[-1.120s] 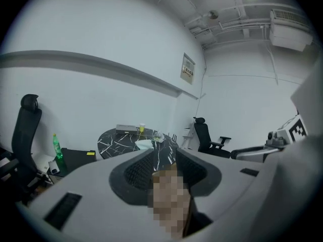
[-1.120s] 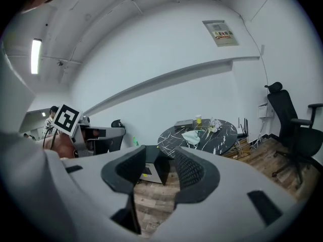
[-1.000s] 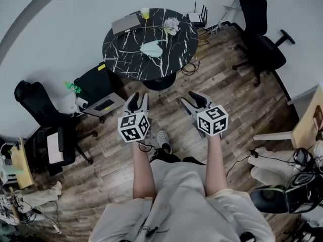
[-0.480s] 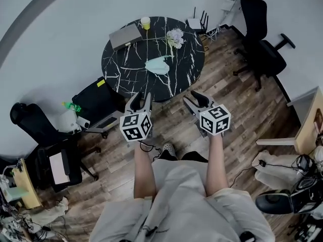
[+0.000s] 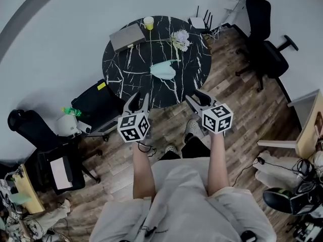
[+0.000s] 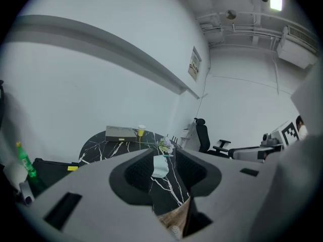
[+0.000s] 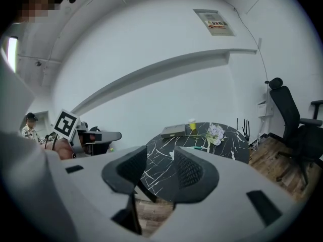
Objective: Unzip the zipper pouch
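Teal zipper pouch (image 5: 163, 70) on round table (image 5: 121, 67), ahead of the 2 grippers, well apart. Jaws of left gripper (image 5: 137, 101) apart, empty; right gripper (image 5: 197, 99) likewise, jaws just narrowed slightly.

The pale teal zipper pouch (image 5: 163, 70) lies flat on the black marbled table (image 5: 121, 64).

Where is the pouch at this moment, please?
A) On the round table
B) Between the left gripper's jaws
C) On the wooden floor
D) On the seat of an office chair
A: the pouch lies on the table, near its middle, nearer the person than the laptop and flowers.
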{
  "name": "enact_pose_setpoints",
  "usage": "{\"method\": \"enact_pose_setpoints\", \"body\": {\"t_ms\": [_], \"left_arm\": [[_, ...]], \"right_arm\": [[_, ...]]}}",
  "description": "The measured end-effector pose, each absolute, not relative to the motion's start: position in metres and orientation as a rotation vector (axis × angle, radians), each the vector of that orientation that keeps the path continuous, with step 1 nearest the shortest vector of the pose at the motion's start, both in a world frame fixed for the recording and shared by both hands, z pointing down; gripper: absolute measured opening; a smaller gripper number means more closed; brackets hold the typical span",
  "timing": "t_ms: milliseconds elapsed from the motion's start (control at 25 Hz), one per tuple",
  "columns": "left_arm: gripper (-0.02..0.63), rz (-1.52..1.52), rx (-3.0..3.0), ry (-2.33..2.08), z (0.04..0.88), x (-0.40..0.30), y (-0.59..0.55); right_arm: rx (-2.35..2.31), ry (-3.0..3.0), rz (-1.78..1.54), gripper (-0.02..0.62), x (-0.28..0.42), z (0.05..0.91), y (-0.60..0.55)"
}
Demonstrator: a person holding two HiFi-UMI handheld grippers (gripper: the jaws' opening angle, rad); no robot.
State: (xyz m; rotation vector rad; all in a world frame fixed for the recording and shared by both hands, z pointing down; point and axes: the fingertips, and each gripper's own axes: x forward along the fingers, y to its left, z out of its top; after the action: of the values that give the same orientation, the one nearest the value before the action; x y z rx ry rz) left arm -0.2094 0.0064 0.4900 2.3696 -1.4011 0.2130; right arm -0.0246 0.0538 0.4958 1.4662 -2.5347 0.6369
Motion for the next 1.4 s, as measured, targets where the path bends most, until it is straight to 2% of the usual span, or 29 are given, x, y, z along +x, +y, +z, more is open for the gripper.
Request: {"method": "enact_pose_setpoints", "body": {"t_ms": [640,880,1080,1400], "left_arm": [[0.143,0.299,2.351,-1.491,0.498,-0.198,-0.125],[0.141,0.319,2.335,-1.571,0.498,-0.188,-0.172],[0.141,0.314,2.315,-1.557,0.511,-0.174,-0.194],[0.141,0.387,2.215,-1.554,0.549,-0.170,-0.205]], "right_arm": [[1.289,-2.618,0.684,0.175,-0.028,0.510,-0.126],[0.912,-2.580,0.516,0.172,-0.025,0.533,-0.171],[0.739,-2.708,0.632,0.149,-0.023,0.538,-0.218],[0.280,-2.599,0.708,0.168,-0.064,0.607,-0.263]]}}
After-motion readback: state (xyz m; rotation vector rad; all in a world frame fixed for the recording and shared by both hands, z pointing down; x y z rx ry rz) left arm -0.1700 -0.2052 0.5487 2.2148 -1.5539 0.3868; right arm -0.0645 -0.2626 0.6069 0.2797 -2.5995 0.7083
